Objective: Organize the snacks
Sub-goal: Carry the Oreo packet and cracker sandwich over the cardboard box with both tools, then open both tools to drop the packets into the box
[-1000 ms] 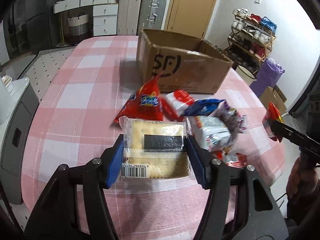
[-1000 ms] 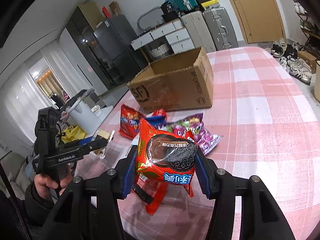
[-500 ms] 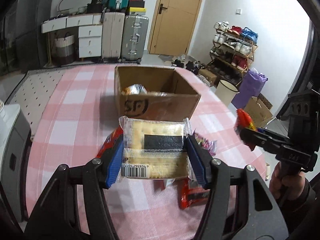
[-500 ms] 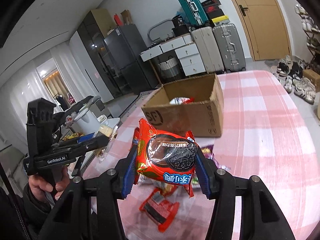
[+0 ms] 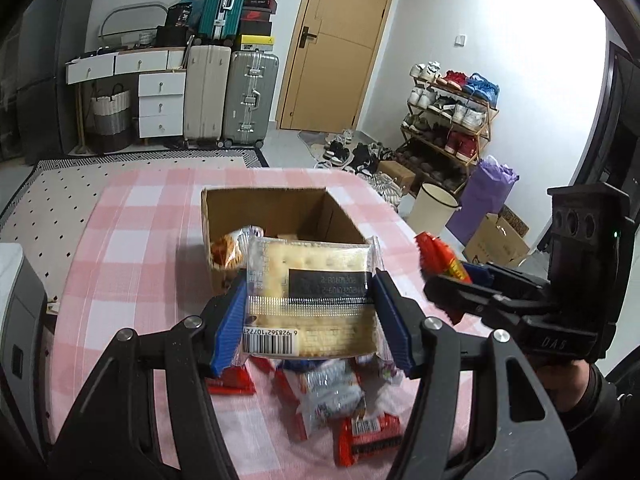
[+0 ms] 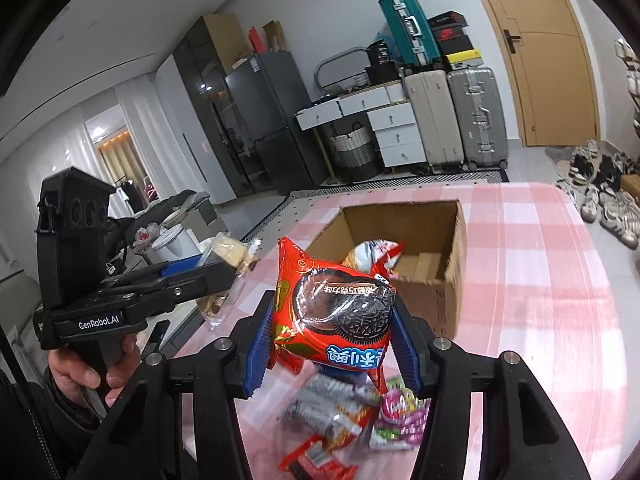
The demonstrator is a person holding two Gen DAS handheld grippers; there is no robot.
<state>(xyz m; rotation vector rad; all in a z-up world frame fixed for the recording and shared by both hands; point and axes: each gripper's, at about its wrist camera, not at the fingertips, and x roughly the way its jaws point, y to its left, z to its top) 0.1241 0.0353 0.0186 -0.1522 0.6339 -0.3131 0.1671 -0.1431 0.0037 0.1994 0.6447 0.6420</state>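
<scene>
Cardboard box (image 5: 280, 216) open-topped (mostly empty) beyond left gripper (image 5: 310, 320) clamping crackers (image 5: 308, 280), right gripper (image 6: 332, 344) clamping cookie pack (image 6: 336, 320).

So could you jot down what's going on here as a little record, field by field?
left hand-held gripper: shut on the cracker pack, held in the air in front of the box
right hand-held gripper: shut on the red cookie bag, also held in the air
cardboard box: open, on the pink checked tablecloth, a few snacks already inside
loose snacks: small pile on the cloth, below both grippers
stage: both packs lifted, neither yet in the box
</scene>
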